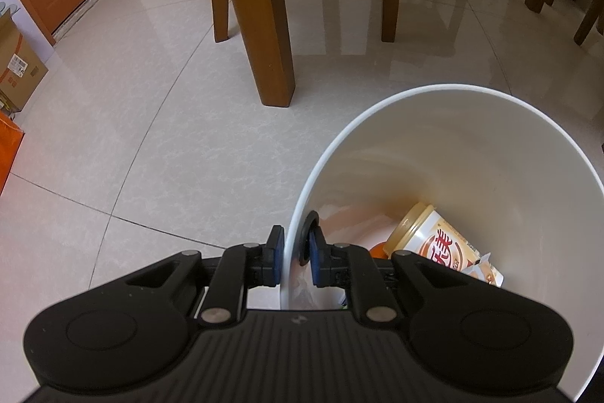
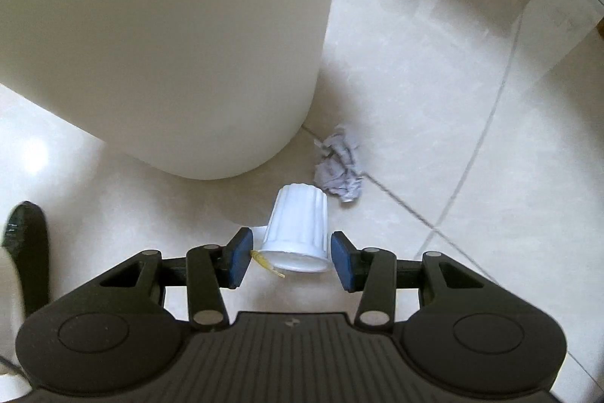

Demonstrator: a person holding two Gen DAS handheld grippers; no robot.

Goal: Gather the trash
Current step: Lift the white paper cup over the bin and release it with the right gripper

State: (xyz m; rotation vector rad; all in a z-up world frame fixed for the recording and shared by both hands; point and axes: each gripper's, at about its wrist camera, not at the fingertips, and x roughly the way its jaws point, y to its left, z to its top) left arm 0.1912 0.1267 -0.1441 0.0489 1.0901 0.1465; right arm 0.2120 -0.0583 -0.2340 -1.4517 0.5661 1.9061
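While the left gripper is pinching the white bin's rim, the right gripper is straddling, jaws apart, a toppled white cup on the floor; closing on it likely comes next.

Both wrist views look down closely, sharing the bin.
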